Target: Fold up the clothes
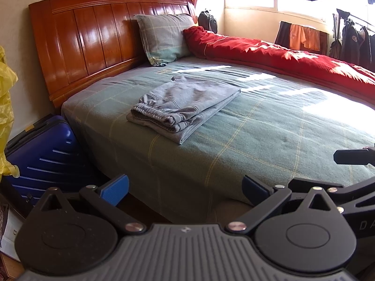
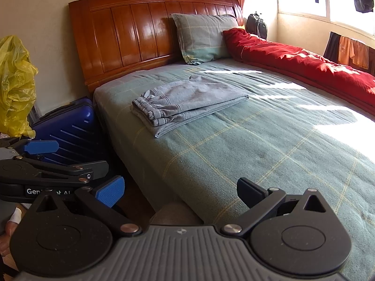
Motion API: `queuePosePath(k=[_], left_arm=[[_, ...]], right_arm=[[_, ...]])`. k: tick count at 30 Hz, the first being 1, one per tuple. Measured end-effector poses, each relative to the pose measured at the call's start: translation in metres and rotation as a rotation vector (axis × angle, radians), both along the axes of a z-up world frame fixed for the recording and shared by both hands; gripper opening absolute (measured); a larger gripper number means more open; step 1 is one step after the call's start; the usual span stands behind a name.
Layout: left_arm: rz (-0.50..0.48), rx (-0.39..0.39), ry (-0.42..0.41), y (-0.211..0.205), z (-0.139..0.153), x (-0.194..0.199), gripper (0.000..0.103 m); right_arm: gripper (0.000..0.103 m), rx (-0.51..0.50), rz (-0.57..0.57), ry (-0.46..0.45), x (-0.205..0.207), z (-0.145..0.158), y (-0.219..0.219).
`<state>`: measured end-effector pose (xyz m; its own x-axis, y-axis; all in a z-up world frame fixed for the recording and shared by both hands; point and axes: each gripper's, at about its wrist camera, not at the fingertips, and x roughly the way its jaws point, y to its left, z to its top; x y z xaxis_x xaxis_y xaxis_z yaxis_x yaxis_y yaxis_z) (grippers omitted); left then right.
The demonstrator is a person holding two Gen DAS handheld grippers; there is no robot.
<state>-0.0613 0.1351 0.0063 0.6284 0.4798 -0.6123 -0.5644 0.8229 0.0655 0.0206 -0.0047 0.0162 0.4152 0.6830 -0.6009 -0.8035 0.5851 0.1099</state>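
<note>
Folded grey sweatpants (image 1: 185,104) flat on green plaid bed sheet (image 1: 269,140), near wooden headboard (image 1: 93,37). Pillow (image 1: 164,37), red duvet (image 1: 281,56) behind. Blue suitcase (image 1: 46,149) beside bed. Left claw (image 1: 185,190), right claw (image 2: 180,190) both released, empty, off the bed edge.

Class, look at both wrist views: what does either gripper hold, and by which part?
Nothing is held. The left gripper and right gripper are open, short of the folded grey trousers on the bed.
</note>
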Motion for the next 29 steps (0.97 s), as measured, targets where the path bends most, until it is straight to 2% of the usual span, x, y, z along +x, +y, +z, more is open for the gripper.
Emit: queuePosePath(k=[4, 29], left_arm=[[0.000, 0.019, 0.006, -0.0025, 0.0010, 0.0009, 0.102], [0.007, 0.010, 0.004, -0.0011, 0.0000, -0.0002, 0.102]], right_arm=[[0.103, 0.000, -0.001, -0.001, -0.0005, 0.0002, -0.0004], [0.103, 0.003, -0.002, 0.005, -0.0004, -0.0011, -0.0005]])
